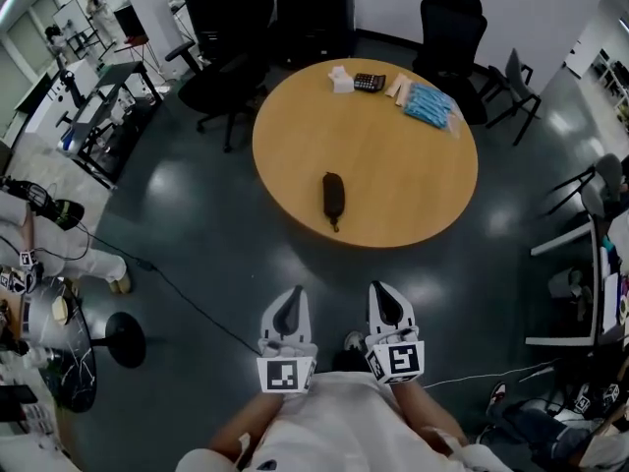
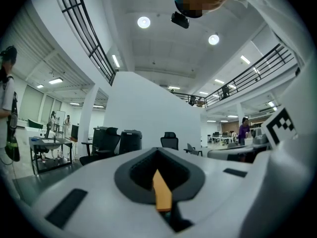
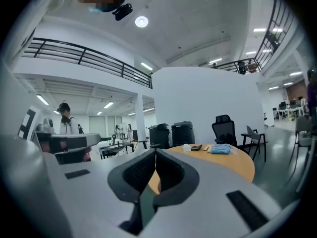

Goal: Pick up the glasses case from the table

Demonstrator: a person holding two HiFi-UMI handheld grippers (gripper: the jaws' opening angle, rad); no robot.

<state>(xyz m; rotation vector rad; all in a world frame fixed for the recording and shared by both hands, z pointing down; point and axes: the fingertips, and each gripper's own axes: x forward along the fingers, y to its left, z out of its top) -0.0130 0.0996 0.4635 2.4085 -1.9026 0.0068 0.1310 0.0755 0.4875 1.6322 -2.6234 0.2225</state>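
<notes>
Left gripper point(image 1: 291, 301) hangs short of the round wooden table point(image 1: 413, 180), off its near edge and over the dark floor, with its marker cube point(image 1: 286, 374) close to the person's body. In the left gripper view point(image 2: 158, 152) its jaws sit pressed together, with nothing between them but a thin sliver of the orange tabletop showing through the seam.

Right gripper point(image 1: 385, 298) is alongside it, also off the table's near edge and clear of the wood, and its own cube point(image 1: 398, 360) faces up. From the right gripper view point(image 3: 155, 153) the jaws are closed tight and empty, and the table point(image 3: 223, 163) spreads out beyond the tips, slightly to the right.

Now the prize: the glasses case point(image 1: 333, 196) is a dark oblong pouch lying flat on the table, toward the near edge and a little left of centre, its long axis pointing at the person. Both grippers are well apart from it. In the two gripper views I can't make it out.

Over at the table's far edge sit a small white box point(image 1: 341, 80), a calculator point(image 1: 370, 82) just beside it and a blue packet point(image 1: 429, 104) further right. Black office chairs point(image 1: 450, 28) stand beyond the table's far side.
</notes>
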